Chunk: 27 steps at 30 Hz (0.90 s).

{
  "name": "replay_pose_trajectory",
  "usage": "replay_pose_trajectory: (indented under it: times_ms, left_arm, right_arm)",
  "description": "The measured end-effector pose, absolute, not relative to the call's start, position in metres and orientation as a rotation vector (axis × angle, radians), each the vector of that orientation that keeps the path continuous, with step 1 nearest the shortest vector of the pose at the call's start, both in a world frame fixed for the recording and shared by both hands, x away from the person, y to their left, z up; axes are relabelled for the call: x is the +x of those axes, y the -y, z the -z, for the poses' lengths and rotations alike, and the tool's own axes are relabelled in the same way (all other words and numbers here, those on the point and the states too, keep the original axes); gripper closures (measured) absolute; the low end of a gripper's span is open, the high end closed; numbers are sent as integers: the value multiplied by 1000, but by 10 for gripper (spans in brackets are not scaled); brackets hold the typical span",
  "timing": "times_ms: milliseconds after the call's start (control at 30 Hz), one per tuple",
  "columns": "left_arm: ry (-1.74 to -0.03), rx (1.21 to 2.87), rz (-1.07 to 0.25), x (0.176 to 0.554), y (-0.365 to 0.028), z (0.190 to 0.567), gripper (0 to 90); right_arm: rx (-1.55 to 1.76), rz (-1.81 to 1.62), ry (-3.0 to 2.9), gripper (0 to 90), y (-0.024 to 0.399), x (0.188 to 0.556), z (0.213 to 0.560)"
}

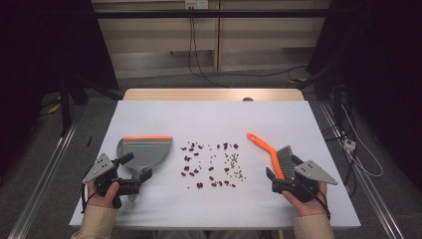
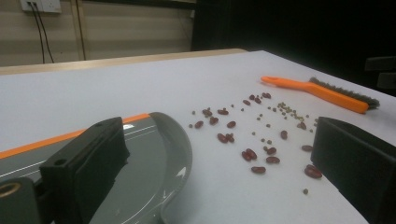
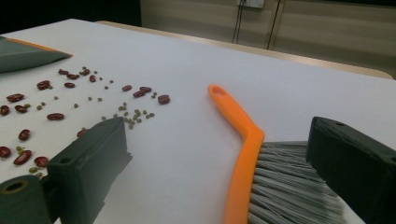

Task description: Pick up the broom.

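High view, item list. Dustpan [image 1: 144,151]: grey plastic with an orange lip, lying flat toward the table's left edge, handle pointing at the near edge. Judged light, stiff and slick; best taken by the handle. Left gripper [image 1: 133,174]: jaws wide, nothing between the pads, poised at that handle. Brush [image 1: 271,152]: orange handle, grey bristles, lying toward the right edge with its handle tip aimed at the far edge. Handle rigid and light, bristles soft and yielding, so grip the orange spine. Right gripper [image 1: 283,174]: jaws spread wide about the bristle end, not clamped. Beans [image 1: 211,164]: red and small green ones scattered mid-table between the two tools; loose, likely to roll. White table [image 1: 209,117]: nothing blocks either reach.
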<state>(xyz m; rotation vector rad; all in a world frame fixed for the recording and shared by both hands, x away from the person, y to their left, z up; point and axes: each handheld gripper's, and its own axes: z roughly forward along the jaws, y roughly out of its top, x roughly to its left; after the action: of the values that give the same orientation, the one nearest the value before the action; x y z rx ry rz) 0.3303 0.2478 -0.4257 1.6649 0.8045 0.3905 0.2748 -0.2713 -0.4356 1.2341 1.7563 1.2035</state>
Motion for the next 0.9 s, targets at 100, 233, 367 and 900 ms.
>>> replay_pose_trajectory:
  times_ms: [100, 233, 367, 900]
  left_arm:
    - [-801, 1671, -385, 330, -247, 426, 32]
    - [-799, 1669, -383, 330, -248, 426, 32]
    - [-802, 1666, -382, 330, -248, 426, 31]
    - [-797, 1663, -365, 331, -247, 427, 35]
  right_arm:
    - [1253, -1162, -1804, 52, 270, 285, 434]
    - [1286, -1154, -1807, 75, 271, 296, 432]
    - [1317, -1139, -1837, 127, 273, 312, 429]
    - [1459, -1057, -1967, 421, 288, 358, 426]
